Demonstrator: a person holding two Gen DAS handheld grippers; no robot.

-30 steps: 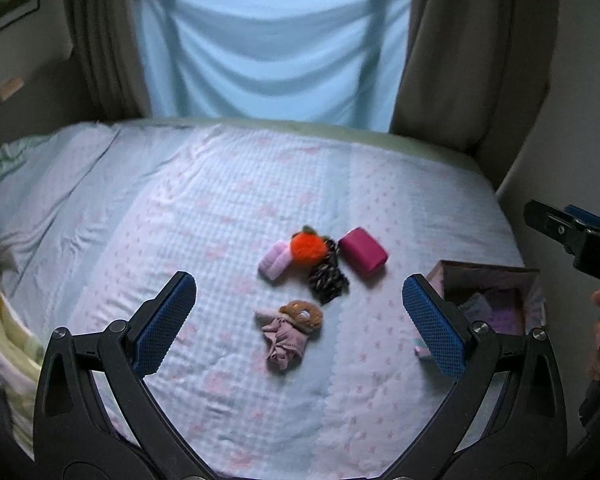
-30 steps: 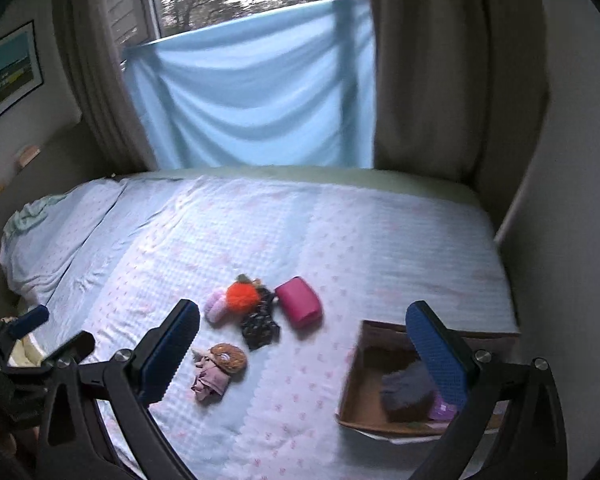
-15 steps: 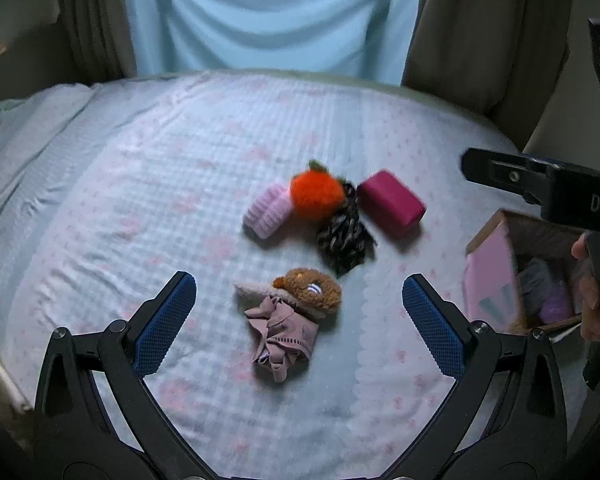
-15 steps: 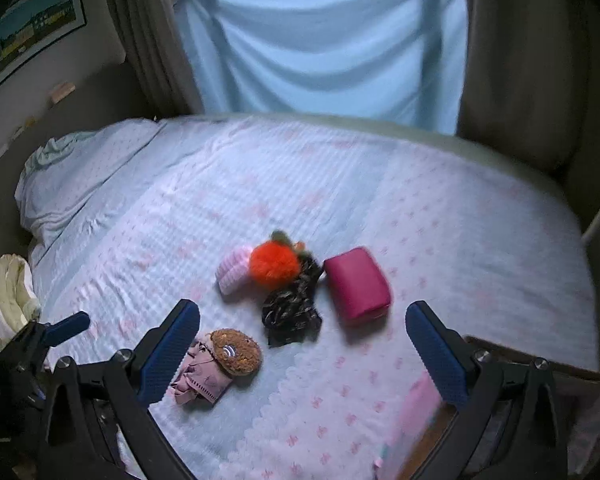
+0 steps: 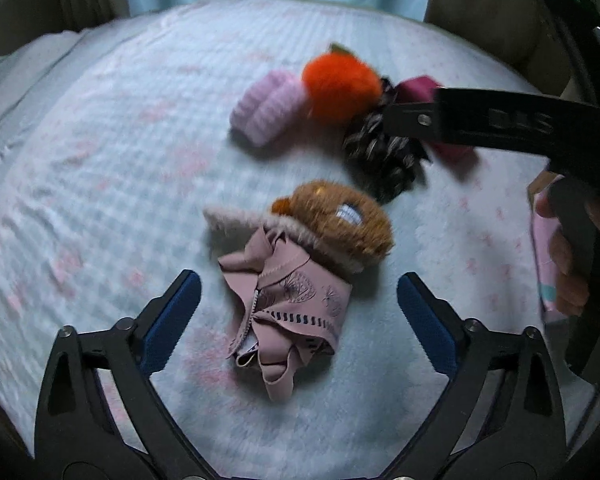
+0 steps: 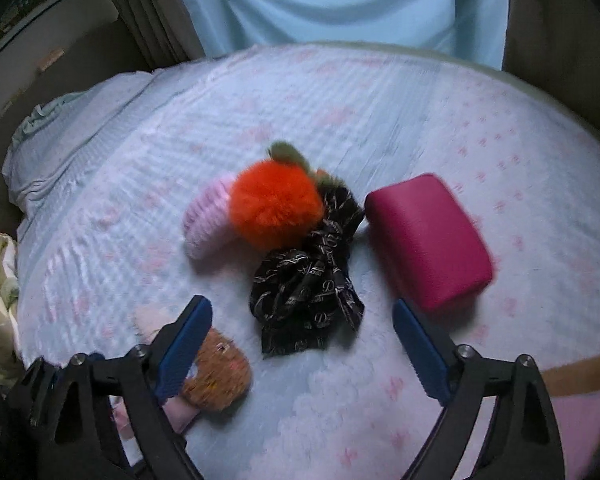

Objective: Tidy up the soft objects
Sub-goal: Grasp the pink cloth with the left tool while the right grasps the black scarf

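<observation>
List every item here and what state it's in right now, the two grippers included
left gripper: jaws open, empty
right gripper: jaws open, empty
mauve garment: crumpled, lying loose
brown plush: resting on the garment
orange pompom: touching pink knit roll
black scarf: bunched
magenta pouch: lying flat

I was working in a bedroom: a bed (image 6: 380, 92) with a pale blue, pink-dotted sheet filled most of the frame, curtains (image 6: 148, 12) hung at the top, and a framed picture (image 6: 28, 8) sat upper left on the wall.
</observation>
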